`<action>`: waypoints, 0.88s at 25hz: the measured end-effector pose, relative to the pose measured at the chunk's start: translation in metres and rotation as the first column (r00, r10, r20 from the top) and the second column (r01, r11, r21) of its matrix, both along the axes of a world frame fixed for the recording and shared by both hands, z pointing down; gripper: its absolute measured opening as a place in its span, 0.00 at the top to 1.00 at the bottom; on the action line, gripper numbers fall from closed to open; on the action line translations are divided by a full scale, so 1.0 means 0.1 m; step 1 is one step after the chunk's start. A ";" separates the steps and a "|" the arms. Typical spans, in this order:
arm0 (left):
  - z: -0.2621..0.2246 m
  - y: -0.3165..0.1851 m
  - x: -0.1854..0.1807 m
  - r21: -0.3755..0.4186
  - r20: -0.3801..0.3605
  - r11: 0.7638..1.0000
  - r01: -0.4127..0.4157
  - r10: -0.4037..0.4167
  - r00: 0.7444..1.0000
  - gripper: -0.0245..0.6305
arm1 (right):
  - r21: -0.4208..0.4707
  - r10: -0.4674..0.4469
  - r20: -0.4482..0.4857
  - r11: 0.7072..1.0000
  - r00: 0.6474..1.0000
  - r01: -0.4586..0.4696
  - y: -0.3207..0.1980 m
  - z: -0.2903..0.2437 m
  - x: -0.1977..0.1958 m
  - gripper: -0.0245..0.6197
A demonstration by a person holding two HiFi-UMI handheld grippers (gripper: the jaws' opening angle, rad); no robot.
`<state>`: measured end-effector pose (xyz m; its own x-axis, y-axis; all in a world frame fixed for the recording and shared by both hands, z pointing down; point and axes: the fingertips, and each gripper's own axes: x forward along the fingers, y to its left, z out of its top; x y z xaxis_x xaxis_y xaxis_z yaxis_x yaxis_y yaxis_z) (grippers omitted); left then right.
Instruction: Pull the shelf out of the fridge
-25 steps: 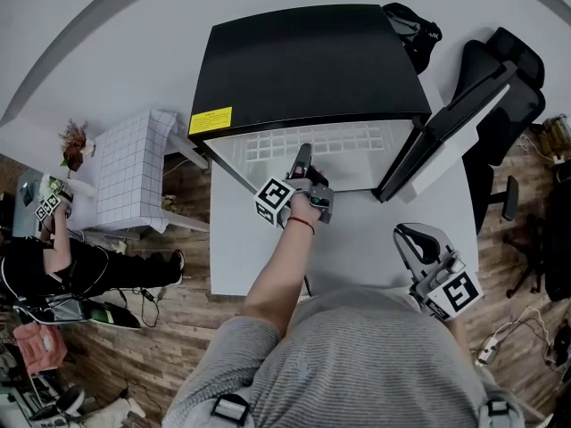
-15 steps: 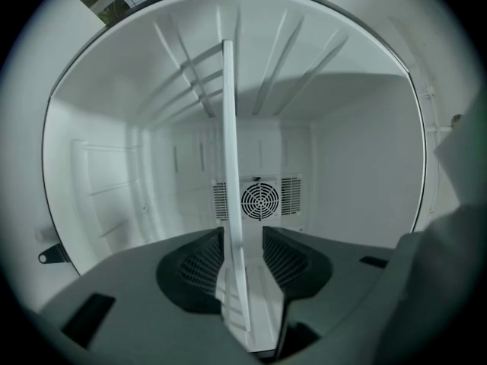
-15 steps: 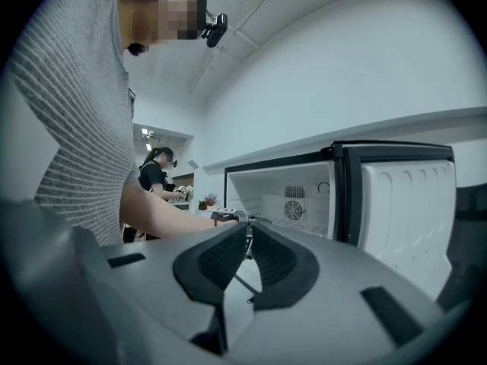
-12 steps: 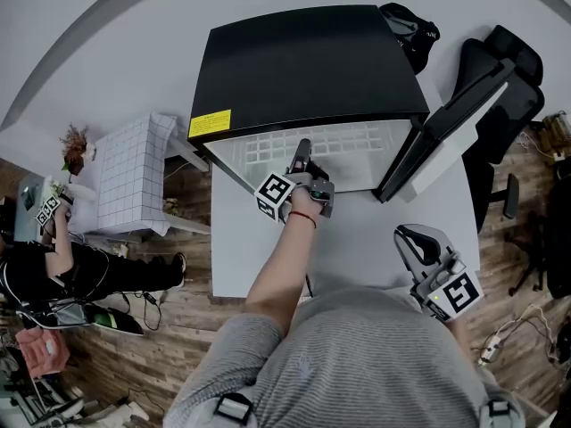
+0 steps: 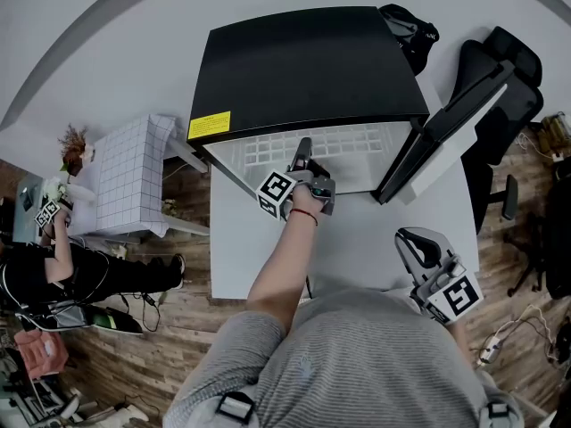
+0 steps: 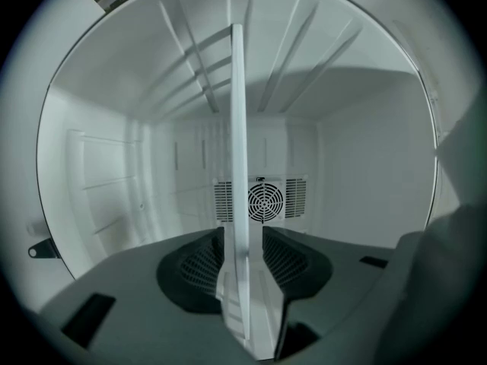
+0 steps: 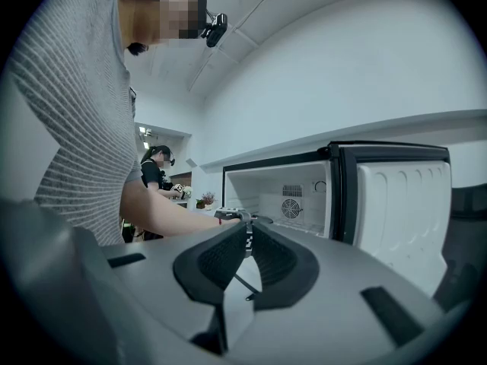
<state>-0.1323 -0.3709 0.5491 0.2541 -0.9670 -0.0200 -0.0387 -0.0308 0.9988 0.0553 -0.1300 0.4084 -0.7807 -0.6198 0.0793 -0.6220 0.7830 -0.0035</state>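
Observation:
A black mini fridge [image 5: 303,61] stands on a white table [image 5: 241,257], its door [image 5: 446,132] swung open to the right. The white wire shelf [image 5: 348,143] shows in the fridge's mouth. My left gripper [image 5: 303,152] reaches to the shelf's front edge and is shut on it. In the left gripper view the shelf [image 6: 237,166] runs edge-on between the jaws of the left gripper [image 6: 243,261], with the fridge's back fan [image 6: 265,201] behind. My right gripper [image 5: 412,243] hangs at the table's right front, away from the fridge. In its own view the right gripper [image 7: 247,234] is shut on nothing.
A black office chair [image 5: 513,105] stands right of the open door. A white gridded box [image 5: 129,172] sits left of the table, with another person [image 5: 53,266] beyond it. A dark bag [image 5: 410,29] lies behind the fridge.
My left gripper has shifted slightly toward the fridge while holding the shelf. The right gripper has barely moved.

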 end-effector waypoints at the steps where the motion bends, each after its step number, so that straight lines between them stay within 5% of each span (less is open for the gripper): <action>1: 0.01 -0.01 -0.01 -0.002 -0.007 1.000 0.007 -0.007 1.000 0.74 | 0.003 0.005 -0.001 1.000 1.000 -0.005 -0.01 -0.01 0.01 0.94; 22: 0.04 -0.19 -0.05 -0.008 -0.042 0.998 0.061 -0.061 0.997 0.74 | -0.006 0.049 -0.025 0.999 0.998 -0.049 -0.06 0.01 0.12 0.94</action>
<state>-0.1369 -0.3894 0.5527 0.1938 -0.9808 -0.0231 0.0014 -0.0232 0.9997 0.0675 -0.1365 0.4093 -0.7472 -0.6566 0.1028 -0.6595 0.7517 0.0070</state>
